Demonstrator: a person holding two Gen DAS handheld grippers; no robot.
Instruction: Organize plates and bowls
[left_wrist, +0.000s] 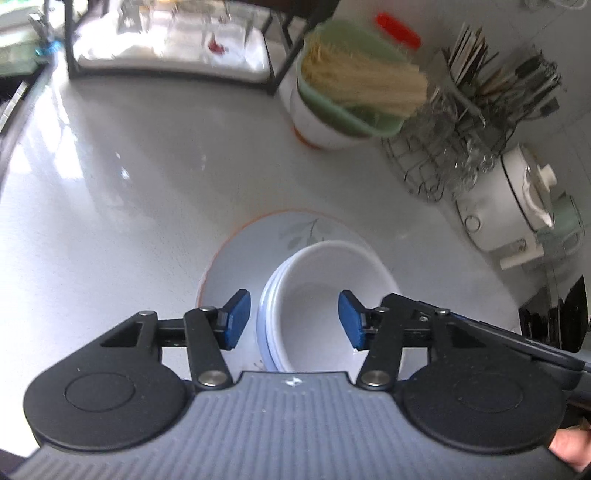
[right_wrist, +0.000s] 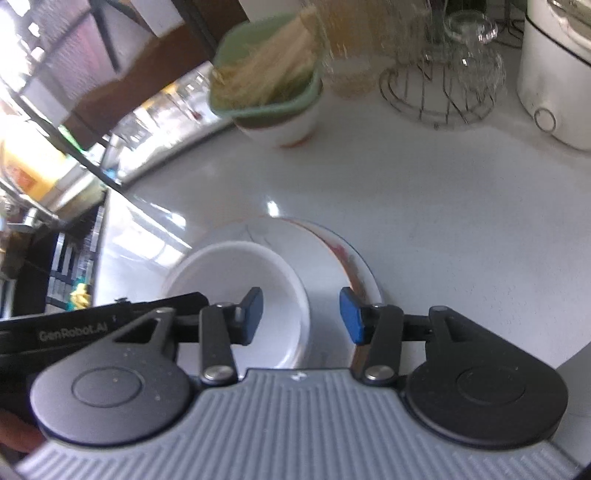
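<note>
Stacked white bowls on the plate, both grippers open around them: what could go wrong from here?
1. The white bowls sit off-centre on the plate, toward one edge; lifting the plate may tip or slide them.
2. The left gripper and right gripper straddle opposite walls of the same stack; closing together could knock the nested bowls askew.
3. The green bowl of noodles perches on another bowl; a forward swing could topple it.

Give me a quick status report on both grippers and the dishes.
Left gripper open, straddling the near rim of the stacked white bowls. Right gripper open over their right rim. Bowls sit on the orange-rimmed white plate. Nothing in the way.
</note>
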